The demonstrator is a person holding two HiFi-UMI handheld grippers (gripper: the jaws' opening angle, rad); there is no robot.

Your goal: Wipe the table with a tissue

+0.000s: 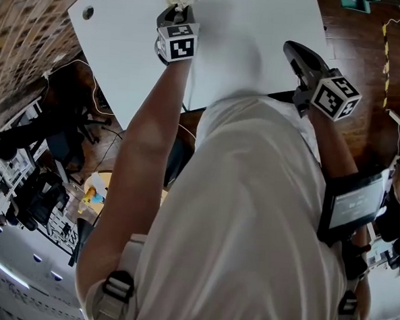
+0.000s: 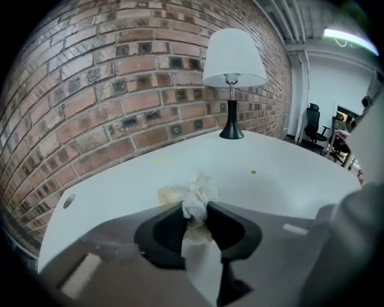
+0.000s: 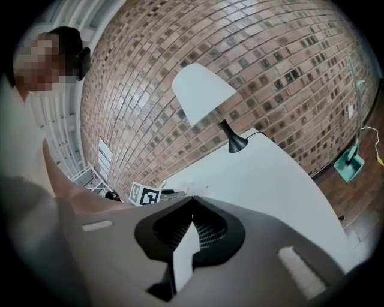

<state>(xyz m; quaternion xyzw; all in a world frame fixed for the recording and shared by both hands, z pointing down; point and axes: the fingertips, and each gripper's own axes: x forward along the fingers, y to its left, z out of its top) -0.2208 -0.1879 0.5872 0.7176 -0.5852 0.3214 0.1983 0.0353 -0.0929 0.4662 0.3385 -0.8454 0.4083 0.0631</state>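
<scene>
Brick wall (image 2: 90,90) backs the white worktop (image 2: 288,174). Its left gripper (image 2: 197,207) pinches the tissue (image 2: 198,189), which is probably soft, light and easily torn, best held mid-wad. The right gripper (image 3: 193,196) is clenched, empty.

surface: white table (image 2: 288,180) | on it: lamp (image 2: 233,78); brown speck (image 2: 253,172)
</scene>
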